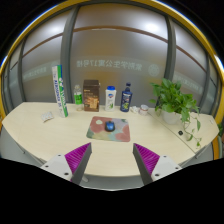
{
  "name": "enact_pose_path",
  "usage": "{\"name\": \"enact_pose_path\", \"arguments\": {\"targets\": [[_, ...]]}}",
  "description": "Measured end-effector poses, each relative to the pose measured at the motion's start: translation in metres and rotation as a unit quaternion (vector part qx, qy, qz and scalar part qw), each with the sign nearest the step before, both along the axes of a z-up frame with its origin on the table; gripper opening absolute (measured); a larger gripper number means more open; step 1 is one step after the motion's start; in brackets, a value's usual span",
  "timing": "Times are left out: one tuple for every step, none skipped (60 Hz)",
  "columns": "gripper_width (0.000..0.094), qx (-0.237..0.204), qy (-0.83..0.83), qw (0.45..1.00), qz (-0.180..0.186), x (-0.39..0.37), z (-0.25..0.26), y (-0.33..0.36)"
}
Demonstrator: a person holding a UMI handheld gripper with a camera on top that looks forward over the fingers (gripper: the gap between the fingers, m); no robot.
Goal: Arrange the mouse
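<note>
A dark blue mouse sits on a colourful mouse pad near the middle of the pale curved table. My gripper hangs above the table's front edge, well short of the mouse. Its two fingers with magenta pads stand wide apart and nothing is between them. The mouse and its pad lie ahead of the fingers, in line with the gap.
Along the back of the table stand a green-and-white tube, a small green bottle, a brown box, a white container and a dark blue bottle. A potted plant stands to the right.
</note>
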State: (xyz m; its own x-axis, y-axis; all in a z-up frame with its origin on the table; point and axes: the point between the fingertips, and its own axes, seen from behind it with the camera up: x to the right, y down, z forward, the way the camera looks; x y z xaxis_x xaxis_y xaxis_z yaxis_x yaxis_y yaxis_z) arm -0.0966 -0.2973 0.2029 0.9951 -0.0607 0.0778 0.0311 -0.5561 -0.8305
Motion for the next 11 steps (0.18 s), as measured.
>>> {"name": "enact_pose_path", "arguments": {"targets": [[0.0855,0.002,-0.003,1.000,0.000,0.000,0.002,-0.002],[0.0855,0.004,-0.006,1.000,-0.001,0.000,0.003,-0.003],[0.0856,0.005,-0.008,1.000,-0.001,0.001,0.005,-0.005],[0.0856,0.005,-0.010,1.000,-0.001,0.001,0.006,-0.006],[0.0856,0.005,-0.012,1.000,-0.001,0.001,0.007,-0.007],[0.0856,0.007,-0.014,1.000,-0.001,0.002,0.009,-0.008],[0.0856,0.008,-0.016,1.000,-0.001,0.002,0.010,-0.009],[0.0856,0.009,-0.018,1.000,-0.002,0.002,0.012,-0.009],[0.0857,0.010,-0.019,1.000,-0.003,0.002,0.013,-0.010],[0.0856,0.009,-0.020,1.000,-0.003,0.003,0.014,-0.011],[0.0854,0.009,-0.020,1.000,-0.004,0.003,0.014,-0.011]]}}
